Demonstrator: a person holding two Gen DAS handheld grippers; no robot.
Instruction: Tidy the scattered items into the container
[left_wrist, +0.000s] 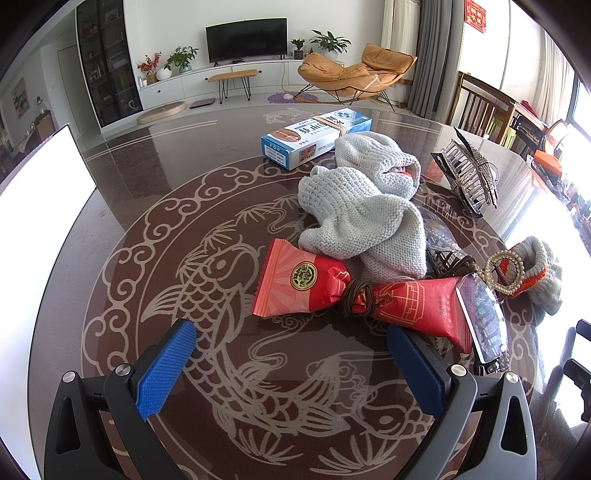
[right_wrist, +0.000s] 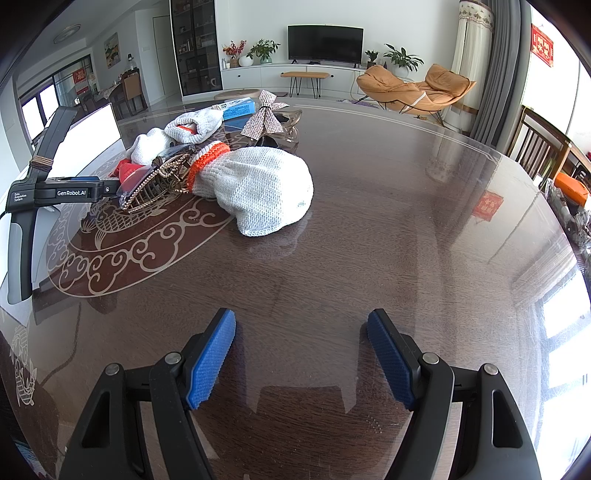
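Observation:
My left gripper (left_wrist: 290, 332) is open, low over the table, with nothing between its blue pads. Just ahead of it lie two red snack packets (left_wrist: 306, 284) bound by a brown hair tie (left_wrist: 354, 293). Behind them sits a heap of grey knitted gloves (left_wrist: 362, 214). A clear rhinestone clip (left_wrist: 480, 317) and a pearl ring (left_wrist: 504, 271) lie to the right, beside an orange-cuffed glove (left_wrist: 539, 269). My right gripper (right_wrist: 301, 321) is open over bare table, well short of that glove (right_wrist: 258, 192). The white container (left_wrist: 40, 199) stands at the far left, overexposed.
A blue and white box (left_wrist: 314, 138) lies at the back of the pile. A sparkly claw clip (left_wrist: 469, 177) stands at the back right, and a bow clip (right_wrist: 264, 118) shows beyond the glove. Wooden chairs (left_wrist: 480, 107) ring the round table (right_wrist: 406, 221).

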